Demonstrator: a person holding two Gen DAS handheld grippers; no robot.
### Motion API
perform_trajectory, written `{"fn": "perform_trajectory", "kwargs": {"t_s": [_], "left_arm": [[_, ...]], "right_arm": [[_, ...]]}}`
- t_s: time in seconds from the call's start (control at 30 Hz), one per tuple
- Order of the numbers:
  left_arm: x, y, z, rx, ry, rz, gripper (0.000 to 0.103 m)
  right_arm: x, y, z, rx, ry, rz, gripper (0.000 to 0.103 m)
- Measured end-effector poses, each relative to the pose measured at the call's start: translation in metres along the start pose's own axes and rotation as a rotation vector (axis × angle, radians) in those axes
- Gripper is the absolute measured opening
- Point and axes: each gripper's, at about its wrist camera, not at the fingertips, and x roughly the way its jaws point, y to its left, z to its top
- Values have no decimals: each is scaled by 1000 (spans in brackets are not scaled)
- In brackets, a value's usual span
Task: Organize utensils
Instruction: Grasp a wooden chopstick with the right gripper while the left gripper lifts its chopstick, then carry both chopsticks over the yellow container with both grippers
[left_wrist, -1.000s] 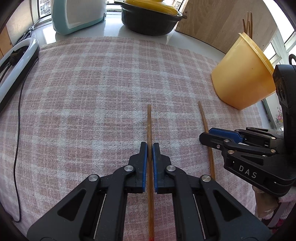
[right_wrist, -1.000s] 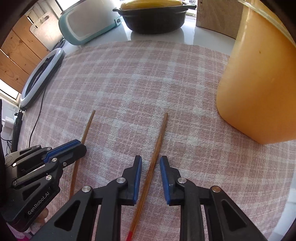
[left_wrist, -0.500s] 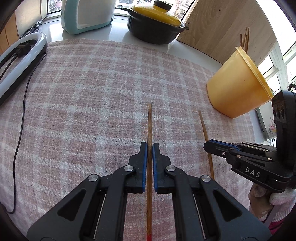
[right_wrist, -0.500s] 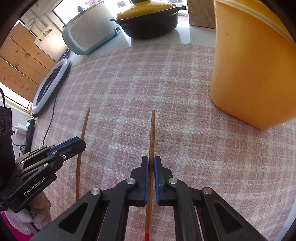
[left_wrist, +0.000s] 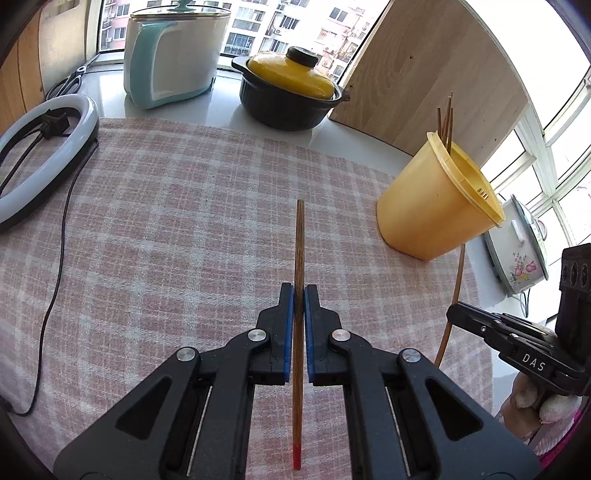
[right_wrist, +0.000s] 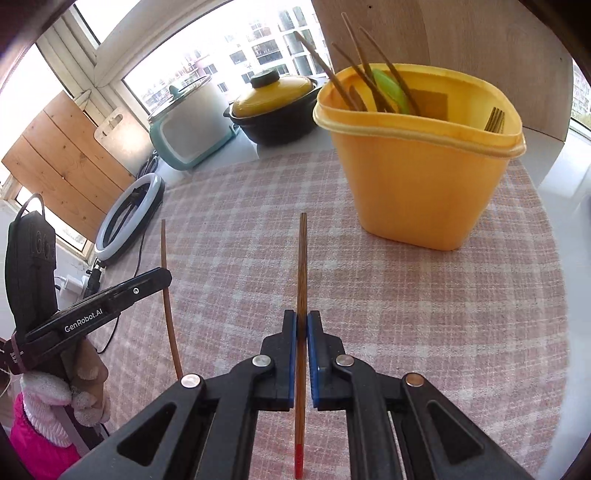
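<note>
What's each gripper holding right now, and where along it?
Each holds one chopstick. The left gripper pinches its chopstick near mid-length; the right gripper pinches its chopstick near mid-length, red ends pointing back.

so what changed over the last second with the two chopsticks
The right gripper, open around its chopstick a second ago, shut on it. Both grippers then lifted, raising the chopsticks off the checked cloth so the views now look down from higher toward the yellow holder. The left gripper kept its chopstick clamped throughout. The holder, pot and ring light stayed put.
</note>
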Motion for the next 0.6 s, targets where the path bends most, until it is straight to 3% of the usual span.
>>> {"fn": "perform_trajectory", "kwargs": {"t_s": [0.6], "left_arm": [[-45, -31, 16, 38, -108, -86, 3]], "right_arm": [[-89, -26, 2, 39, -208, -22, 3]]}}
